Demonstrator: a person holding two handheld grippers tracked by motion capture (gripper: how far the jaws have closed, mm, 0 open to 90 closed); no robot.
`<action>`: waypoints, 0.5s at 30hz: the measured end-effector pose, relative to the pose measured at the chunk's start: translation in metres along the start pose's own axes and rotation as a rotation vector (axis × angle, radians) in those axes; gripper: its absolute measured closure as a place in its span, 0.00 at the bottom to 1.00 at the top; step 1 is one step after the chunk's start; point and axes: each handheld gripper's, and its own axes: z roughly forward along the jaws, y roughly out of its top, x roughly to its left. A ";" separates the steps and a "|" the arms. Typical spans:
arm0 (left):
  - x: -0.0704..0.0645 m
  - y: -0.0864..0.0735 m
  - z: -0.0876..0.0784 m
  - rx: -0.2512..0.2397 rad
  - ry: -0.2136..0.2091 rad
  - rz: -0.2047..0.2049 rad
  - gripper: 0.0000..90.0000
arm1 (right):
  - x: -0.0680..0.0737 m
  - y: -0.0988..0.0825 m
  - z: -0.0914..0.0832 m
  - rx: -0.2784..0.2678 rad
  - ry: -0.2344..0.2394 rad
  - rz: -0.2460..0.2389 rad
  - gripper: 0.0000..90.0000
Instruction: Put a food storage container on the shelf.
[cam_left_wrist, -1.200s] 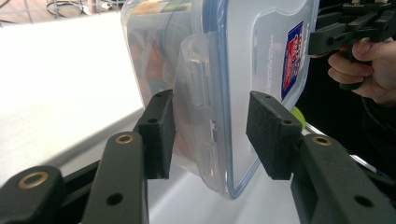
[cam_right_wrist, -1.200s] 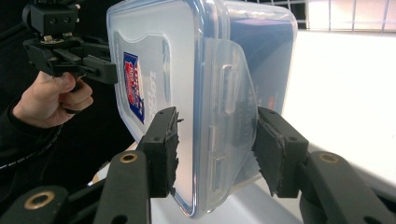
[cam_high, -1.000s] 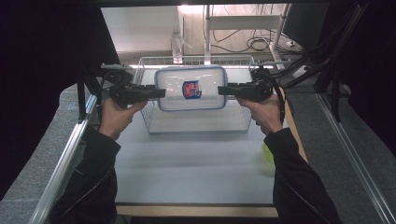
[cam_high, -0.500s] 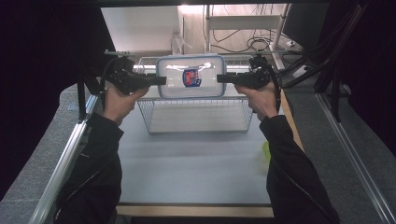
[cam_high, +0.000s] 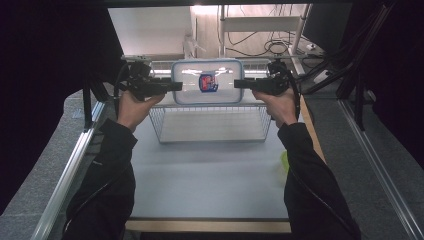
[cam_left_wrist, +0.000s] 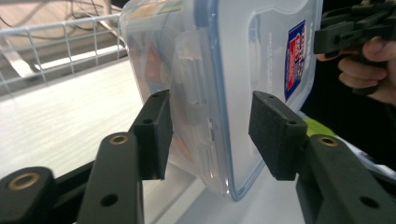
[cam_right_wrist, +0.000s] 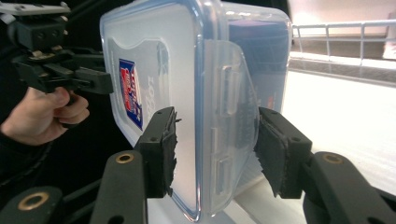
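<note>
Left claw (cam_high: 179, 86): jaws astride one short end of a clear lidded food container (cam_high: 225, 95), just been opening. One pad flat against the latch flap (cam_left_wrist: 191, 93) on the tub side, the other pad facing the lid with a thin gap showing between them. Cannot tell whether that claw presses or merely brackets. Right claw (cam_high: 237, 83): clamped on the opposite short end, a torn foam pad on the lid face and the other pad on the tub's base, with that end's latch flap between the jaws. Between the two claws, held level with them: the container, tipped up on edge, lid turned toward the person, with a blue and red label (cam_high: 208, 82) at the lid's middle. Inside the tub, through the cloudy wall close to the left claw: a blurred orange patch (cam_left_wrist: 152, 65), too vague to name. Directly below both claws and the container: a white wire basket (cam_high: 210, 125), standing on the pale table (cam_high: 210, 185), whose surface shows through the mesh. Well behind the right claw, beside that forearm's sleeve: a small yellow-green thing (cam_high: 284, 161) on the table, mostly hidden.
</note>
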 end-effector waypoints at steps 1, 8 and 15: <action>-0.001 -0.001 0.001 -0.005 0.005 0.005 0.54 | 0.001 0.000 0.000 0.004 -0.010 -0.007 0.54; -0.005 -0.003 0.003 -0.019 0.045 0.051 0.52 | 0.001 0.000 0.001 -0.003 -0.034 -0.021 0.53; -0.012 -0.003 0.009 -0.009 0.117 0.114 0.42 | 0.003 0.001 0.003 -0.004 -0.056 -0.030 0.52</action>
